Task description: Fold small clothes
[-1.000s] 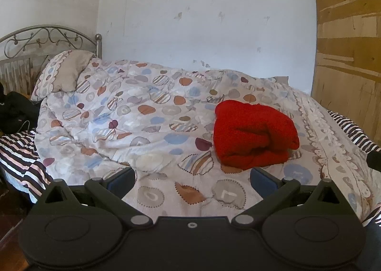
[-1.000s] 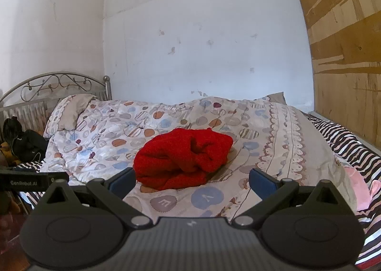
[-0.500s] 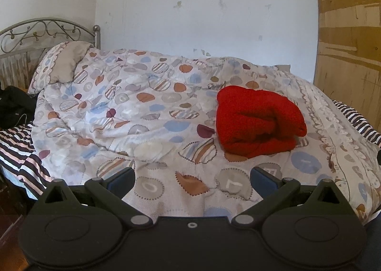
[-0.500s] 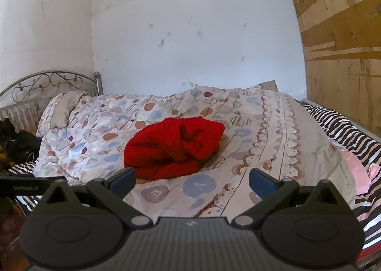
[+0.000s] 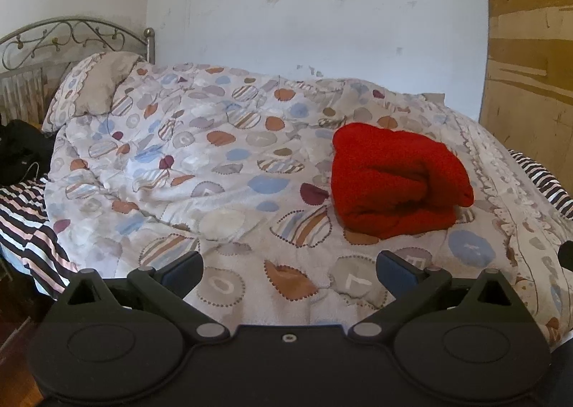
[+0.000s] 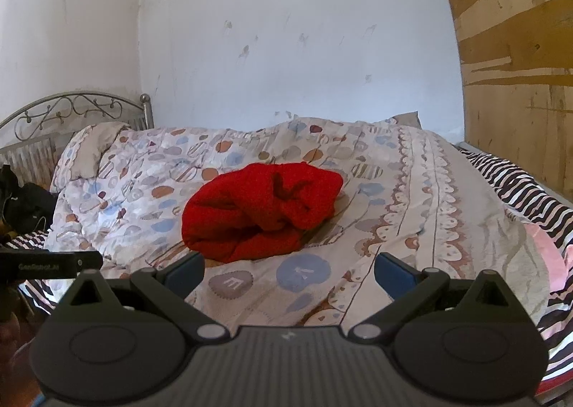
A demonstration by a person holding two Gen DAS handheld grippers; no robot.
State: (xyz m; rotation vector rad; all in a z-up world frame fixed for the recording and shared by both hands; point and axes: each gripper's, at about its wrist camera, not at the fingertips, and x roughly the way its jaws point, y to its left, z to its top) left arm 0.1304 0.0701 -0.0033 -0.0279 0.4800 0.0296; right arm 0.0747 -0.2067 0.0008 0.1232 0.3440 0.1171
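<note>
A red fleecy garment (image 5: 395, 181) lies bundled in a thick roll on the patterned quilt (image 5: 200, 170); in the right wrist view it (image 6: 261, 210) sits at the centre. My left gripper (image 5: 290, 271) is open and empty, held over the near edge of the bed, short of the garment and to its left. My right gripper (image 6: 290, 269) is open and empty, just in front of the garment. The left gripper's body (image 6: 50, 265) shows at the right wrist view's left edge.
The bed has a metal headboard (image 5: 71, 36) and a pillow (image 5: 96, 85) at the far left. A black bag (image 5: 18, 151) lies at the left. A striped sheet (image 6: 515, 185) and pink cloth (image 6: 548, 246) lie at the right, under a wooden panel (image 6: 519, 59).
Both grippers have drifted slightly nearer the bed and tilted; the red garment sits a little lower and larger in the left view. Nothing was grasped and the garment has not moved.
</note>
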